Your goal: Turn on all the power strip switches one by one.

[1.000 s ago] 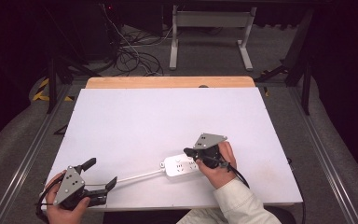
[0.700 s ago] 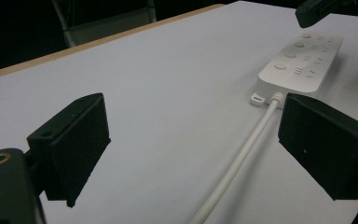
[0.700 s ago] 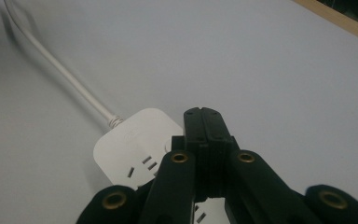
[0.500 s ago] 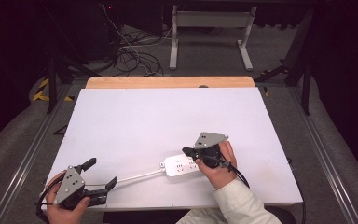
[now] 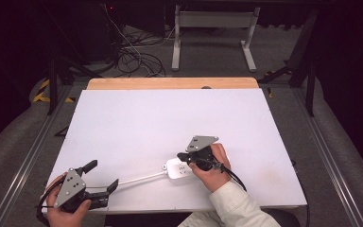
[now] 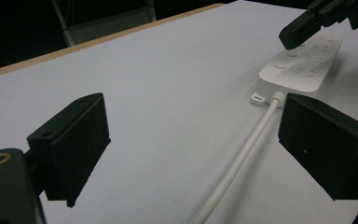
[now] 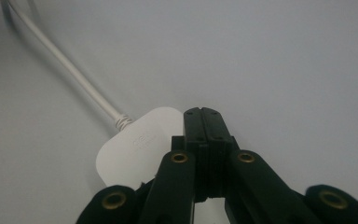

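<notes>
A white power strip [image 5: 178, 168] lies near the table's [image 5: 170, 118] near edge, its cord [image 5: 139, 179] running left. The right gripper [image 5: 185, 156], jaws pressed together, hovers over its button end, apparently about to press. The left gripper [image 5: 105, 187] waits spread around the cord; its own view shows the sockets.

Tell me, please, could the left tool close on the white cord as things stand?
Probably yes: the left tool is open, the cord runs between its jaws, and nothing blocks it.
</notes>
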The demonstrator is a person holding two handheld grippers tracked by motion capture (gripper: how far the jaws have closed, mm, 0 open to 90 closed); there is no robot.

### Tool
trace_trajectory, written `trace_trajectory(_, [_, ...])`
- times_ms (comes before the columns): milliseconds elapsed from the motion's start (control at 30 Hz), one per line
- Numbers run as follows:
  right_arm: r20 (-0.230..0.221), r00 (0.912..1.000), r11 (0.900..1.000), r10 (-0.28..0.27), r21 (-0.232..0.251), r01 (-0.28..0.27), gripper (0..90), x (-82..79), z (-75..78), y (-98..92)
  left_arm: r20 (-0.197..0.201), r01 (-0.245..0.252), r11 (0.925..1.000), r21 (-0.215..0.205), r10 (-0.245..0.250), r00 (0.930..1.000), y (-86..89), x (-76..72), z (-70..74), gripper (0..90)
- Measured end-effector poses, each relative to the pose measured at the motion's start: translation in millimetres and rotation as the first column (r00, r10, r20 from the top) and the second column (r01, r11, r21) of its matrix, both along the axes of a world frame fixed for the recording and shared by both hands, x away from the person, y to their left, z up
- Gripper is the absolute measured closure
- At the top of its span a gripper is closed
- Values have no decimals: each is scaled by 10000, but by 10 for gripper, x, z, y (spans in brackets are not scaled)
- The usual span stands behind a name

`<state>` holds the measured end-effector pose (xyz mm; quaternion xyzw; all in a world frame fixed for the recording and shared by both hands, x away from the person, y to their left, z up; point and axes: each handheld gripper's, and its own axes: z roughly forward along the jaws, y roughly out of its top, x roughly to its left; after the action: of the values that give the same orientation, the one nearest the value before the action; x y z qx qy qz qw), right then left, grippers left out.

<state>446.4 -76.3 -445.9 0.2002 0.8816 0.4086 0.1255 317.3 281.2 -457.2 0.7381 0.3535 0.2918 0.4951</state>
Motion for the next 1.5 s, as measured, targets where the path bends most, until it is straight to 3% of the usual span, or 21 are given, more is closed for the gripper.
trace_trajectory(233, [-317,9995,9998,48,-214,-55,900,39,-95,42,32,3,10000,48,-3,10000,4,0,3,93])
trace_trajectory(1500, [-513,9987,9974,7,-725,-44,900,46,-154,90,99,22,9999,129,-23,9999,-10,-10,12,93])
